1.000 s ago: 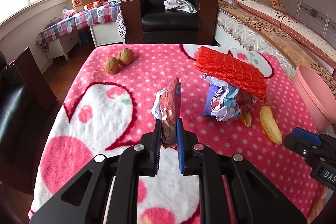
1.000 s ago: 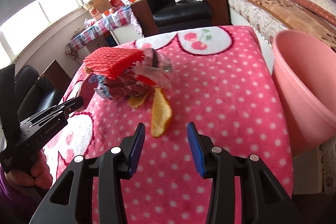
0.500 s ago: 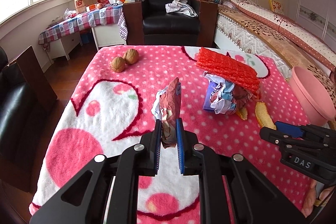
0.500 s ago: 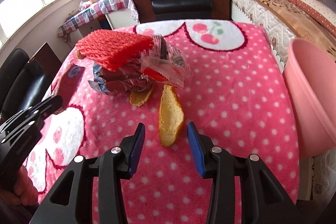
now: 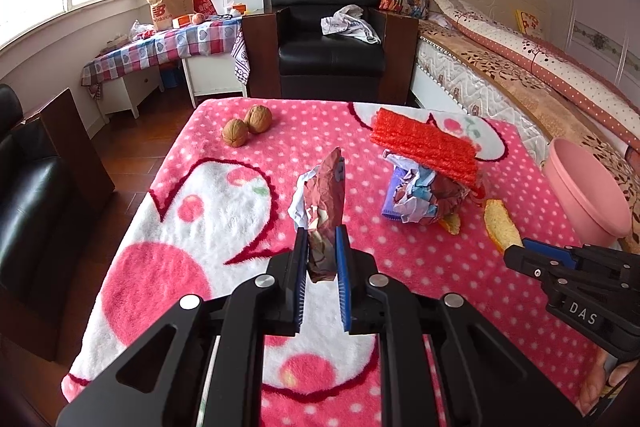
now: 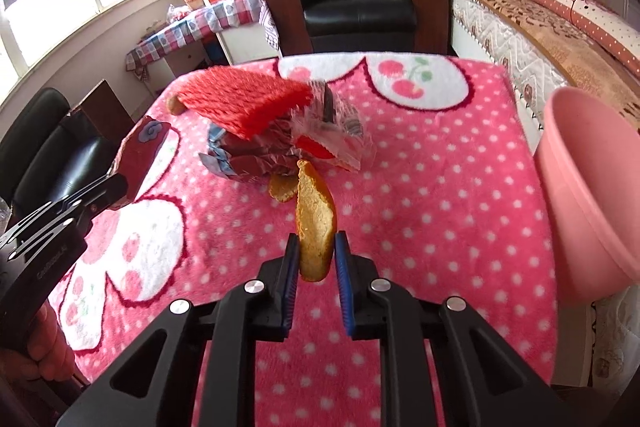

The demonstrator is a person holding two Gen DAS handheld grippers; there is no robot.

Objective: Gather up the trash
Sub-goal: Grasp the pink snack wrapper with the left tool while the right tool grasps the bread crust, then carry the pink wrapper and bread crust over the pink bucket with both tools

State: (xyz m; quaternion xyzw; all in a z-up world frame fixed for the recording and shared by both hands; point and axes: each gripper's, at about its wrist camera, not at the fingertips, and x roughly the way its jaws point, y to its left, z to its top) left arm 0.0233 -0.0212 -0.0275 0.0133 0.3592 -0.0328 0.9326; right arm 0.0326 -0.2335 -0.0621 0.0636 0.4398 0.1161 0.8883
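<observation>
Left gripper [image 5: 322,259] clamped on crumpled brown wrapper [image 5: 325,195], held above pink blanket [image 5: 200,219]. Right gripper [image 6: 316,259] closing around peel slice [image 6: 314,223], near end between pads. Pink bin [image 6: 592,187] at right edge.

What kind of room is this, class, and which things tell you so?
Most likely a lived-in bedroom at home: a bed with a long pillow along one wall, a black armchair, and a blanket-covered table.
</observation>
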